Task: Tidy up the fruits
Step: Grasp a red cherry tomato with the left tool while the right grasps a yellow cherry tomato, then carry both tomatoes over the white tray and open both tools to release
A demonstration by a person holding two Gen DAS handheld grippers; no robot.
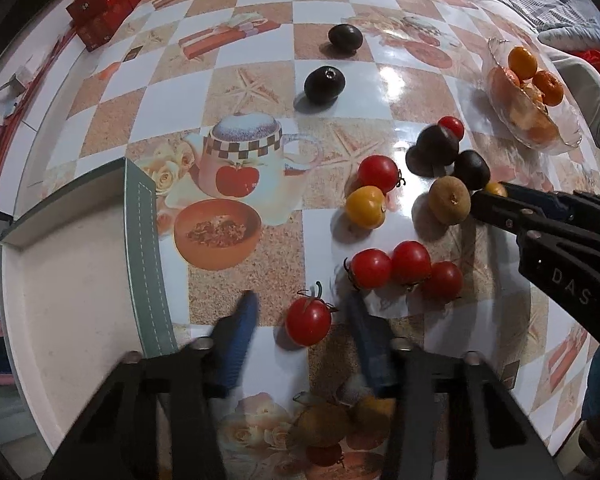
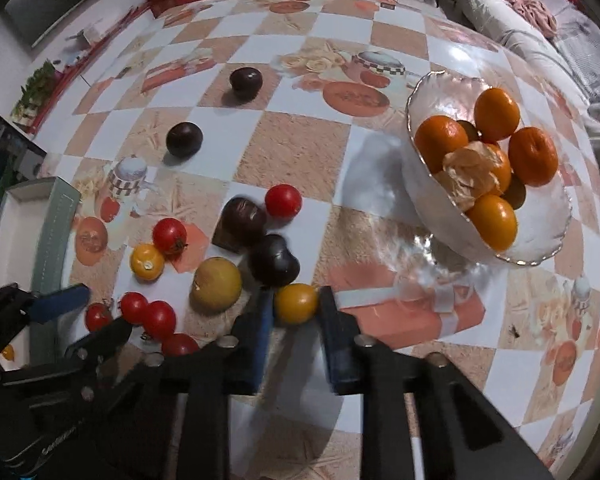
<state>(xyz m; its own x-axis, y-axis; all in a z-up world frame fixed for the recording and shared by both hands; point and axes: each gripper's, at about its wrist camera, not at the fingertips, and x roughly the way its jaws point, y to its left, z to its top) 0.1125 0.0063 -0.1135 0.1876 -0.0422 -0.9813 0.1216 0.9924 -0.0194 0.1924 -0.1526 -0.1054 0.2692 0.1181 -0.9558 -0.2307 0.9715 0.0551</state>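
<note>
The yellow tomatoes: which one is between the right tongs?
The yellow tomato beside the dark plums, not the one next to a red tomato.

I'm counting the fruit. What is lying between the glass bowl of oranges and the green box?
In the right wrist view, the loose fruit pile lies between the glass bowl and the green box: red, yellow and dark fruits.

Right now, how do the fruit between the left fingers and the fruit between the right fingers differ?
The tomato at the left gripper is a red cherry tomato with a green stem; the one at the right gripper is a yellow tomato, no stem showing. The red one sits with gaps to both fingers; the yellow one is pinched between its pads. Both are small, round, and on the table.
</note>
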